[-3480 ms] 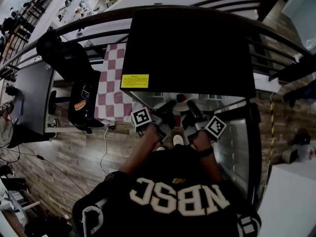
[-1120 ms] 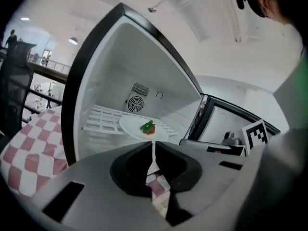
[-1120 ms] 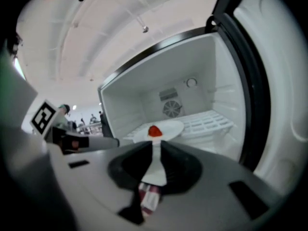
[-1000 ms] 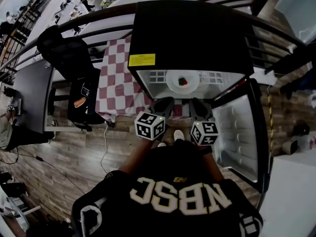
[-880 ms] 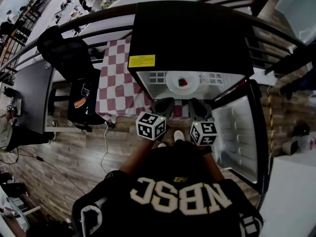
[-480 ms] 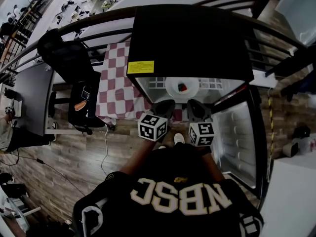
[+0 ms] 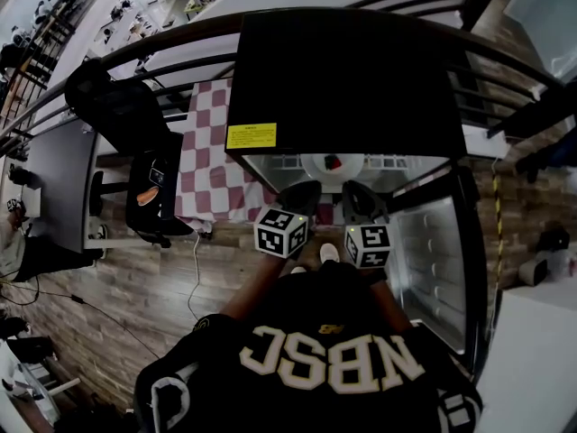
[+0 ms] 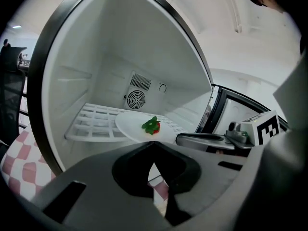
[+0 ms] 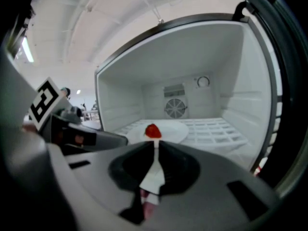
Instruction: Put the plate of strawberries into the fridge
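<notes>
A white plate [image 8: 132, 127] with one red strawberry [image 8: 152, 125] rests on the white wire shelf [image 8: 94, 121] inside the open fridge [image 7: 347, 79]. From the head view the plate [image 7: 332, 163] shows just under the fridge's black top. My left gripper [image 8: 153, 144] is shut and empty, held in front of the shelf and short of the plate. My right gripper [image 9: 155, 144] hangs beside it, all but shut with only a thin slit and nothing between its jaws. The strawberry [image 9: 153, 131] and plate [image 9: 168, 130] lie straight ahead of it. Both grippers [image 7: 299, 197] [image 7: 359, 198] are outside the fridge opening.
The fridge door [image 7: 435, 264] stands open at the right. A red-and-white checkered cloth [image 7: 206, 165] lies left of the fridge, with a black chair [image 7: 122, 106] and a dark desk [image 7: 56, 180] further left. A fan grille [image 8: 136, 99] sits on the fridge's back wall.
Earlier both grippers reached into the fridge at the plate; now they are drawn back out and the plate stays on the shelf. Over the last second the view tilted, showing less of the interior.
</notes>
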Demonstrator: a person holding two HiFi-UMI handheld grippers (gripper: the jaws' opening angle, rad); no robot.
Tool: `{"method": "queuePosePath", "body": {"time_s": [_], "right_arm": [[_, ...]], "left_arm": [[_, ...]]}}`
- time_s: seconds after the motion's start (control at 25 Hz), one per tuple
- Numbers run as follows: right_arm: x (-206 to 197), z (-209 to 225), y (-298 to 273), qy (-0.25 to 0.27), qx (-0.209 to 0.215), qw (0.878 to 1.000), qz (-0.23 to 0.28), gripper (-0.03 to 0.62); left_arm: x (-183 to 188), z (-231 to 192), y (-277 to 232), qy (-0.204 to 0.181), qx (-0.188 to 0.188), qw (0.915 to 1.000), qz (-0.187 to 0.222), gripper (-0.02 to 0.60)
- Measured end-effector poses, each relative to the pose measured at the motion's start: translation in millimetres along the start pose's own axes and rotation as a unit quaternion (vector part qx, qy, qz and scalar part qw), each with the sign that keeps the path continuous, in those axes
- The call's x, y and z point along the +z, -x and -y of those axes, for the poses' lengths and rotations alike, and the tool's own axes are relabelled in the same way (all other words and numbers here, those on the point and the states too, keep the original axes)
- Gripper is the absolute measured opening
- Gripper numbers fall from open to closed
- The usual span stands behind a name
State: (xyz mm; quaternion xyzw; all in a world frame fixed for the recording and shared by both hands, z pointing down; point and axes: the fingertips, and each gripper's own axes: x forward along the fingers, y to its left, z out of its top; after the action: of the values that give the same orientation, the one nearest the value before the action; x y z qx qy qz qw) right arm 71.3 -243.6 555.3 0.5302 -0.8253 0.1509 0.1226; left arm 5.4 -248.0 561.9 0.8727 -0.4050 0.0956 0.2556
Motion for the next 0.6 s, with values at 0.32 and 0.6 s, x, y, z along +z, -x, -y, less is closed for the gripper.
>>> {"method": "queuePosePath", "body": {"time_s": [0.32,0.6], "right_arm": [[5,7,-17,-0.004,0.004,1.0,-0.001,0.043],[14,11,-35,-0.003,0.009,1.0,-0.002,0.043]], "left_arm": [[8,-11,-12,0.005,0.008,1.0,0.0,0.016],[15,-21,-23,0.011,0.022,0.9996,-0.011,0.016]]}}
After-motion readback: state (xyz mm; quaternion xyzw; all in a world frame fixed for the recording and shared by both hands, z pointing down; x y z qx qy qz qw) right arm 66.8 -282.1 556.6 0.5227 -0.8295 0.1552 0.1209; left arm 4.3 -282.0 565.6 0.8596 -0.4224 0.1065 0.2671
